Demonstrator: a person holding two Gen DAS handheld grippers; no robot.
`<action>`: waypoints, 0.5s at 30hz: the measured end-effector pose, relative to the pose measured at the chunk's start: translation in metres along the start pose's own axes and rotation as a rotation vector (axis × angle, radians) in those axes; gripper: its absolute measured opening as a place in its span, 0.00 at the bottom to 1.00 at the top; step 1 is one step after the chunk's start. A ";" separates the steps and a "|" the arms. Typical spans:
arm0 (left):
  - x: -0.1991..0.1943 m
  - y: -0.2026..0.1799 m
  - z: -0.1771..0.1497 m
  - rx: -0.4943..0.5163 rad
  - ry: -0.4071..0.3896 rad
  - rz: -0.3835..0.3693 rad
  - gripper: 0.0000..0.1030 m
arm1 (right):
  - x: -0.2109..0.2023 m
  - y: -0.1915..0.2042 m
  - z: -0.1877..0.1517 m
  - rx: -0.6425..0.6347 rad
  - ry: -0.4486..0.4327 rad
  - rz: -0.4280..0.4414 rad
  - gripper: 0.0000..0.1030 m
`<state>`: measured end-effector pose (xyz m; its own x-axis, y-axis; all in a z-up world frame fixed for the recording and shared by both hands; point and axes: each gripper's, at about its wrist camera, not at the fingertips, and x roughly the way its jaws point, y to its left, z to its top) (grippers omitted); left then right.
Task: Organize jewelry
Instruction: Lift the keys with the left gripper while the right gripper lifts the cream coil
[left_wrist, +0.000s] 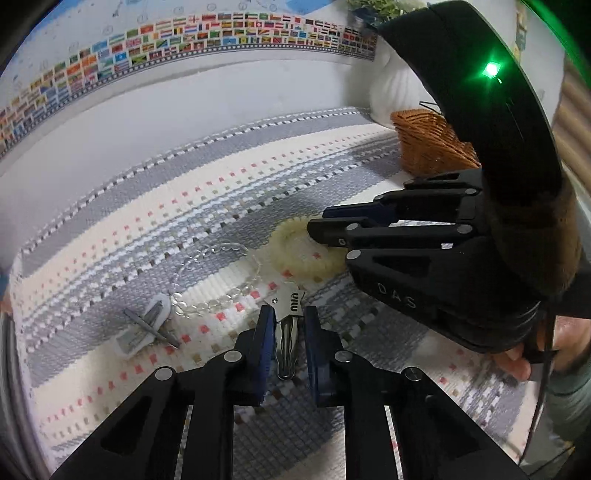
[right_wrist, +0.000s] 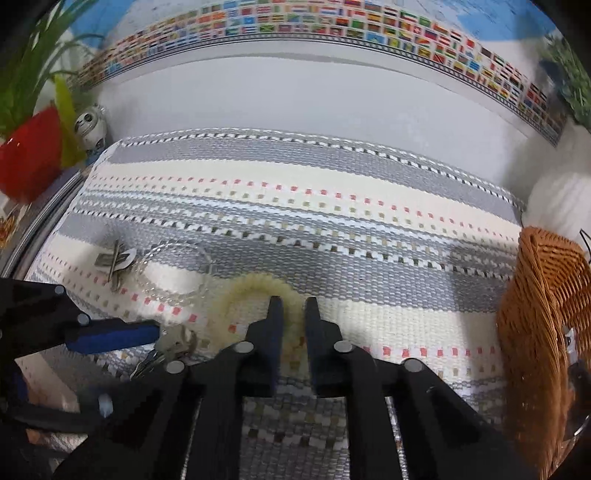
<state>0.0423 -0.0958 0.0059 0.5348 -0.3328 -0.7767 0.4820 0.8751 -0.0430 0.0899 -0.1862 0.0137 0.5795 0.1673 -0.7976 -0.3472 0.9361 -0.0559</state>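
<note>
Both grippers down on the woven mat (left_wrist: 110, 236)
L gripper (left_wrist: 289, 317) jaws narrow, key (left_wrist: 287, 325) between; R gripper (right_wrist: 293, 308) narrow over cream bead bracelet (right_wrist: 236, 291), just beside key; wicker basket (right_wrist: 535, 295) well apart

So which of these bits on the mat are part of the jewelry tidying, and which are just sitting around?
Part of the job:
- cream bracelet
- clear bead bracelet
- hair clips on a card
- wicker basket
- possibly the key

Just lying about:
- red pot
- small figurine
- woven mat
</note>
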 end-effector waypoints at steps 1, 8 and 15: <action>0.000 0.002 0.000 -0.008 -0.001 -0.006 0.16 | 0.000 -0.002 0.000 0.009 0.001 0.009 0.11; -0.013 0.015 0.001 -0.059 -0.050 -0.022 0.16 | -0.009 -0.020 0.000 0.087 -0.025 0.061 0.11; -0.024 0.012 0.001 -0.034 -0.072 0.008 0.16 | -0.037 -0.031 0.003 0.136 -0.136 0.061 0.11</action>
<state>0.0357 -0.0776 0.0247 0.5875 -0.3490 -0.7301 0.4542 0.8889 -0.0595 0.0815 -0.2207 0.0473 0.6580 0.2566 -0.7079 -0.2875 0.9545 0.0787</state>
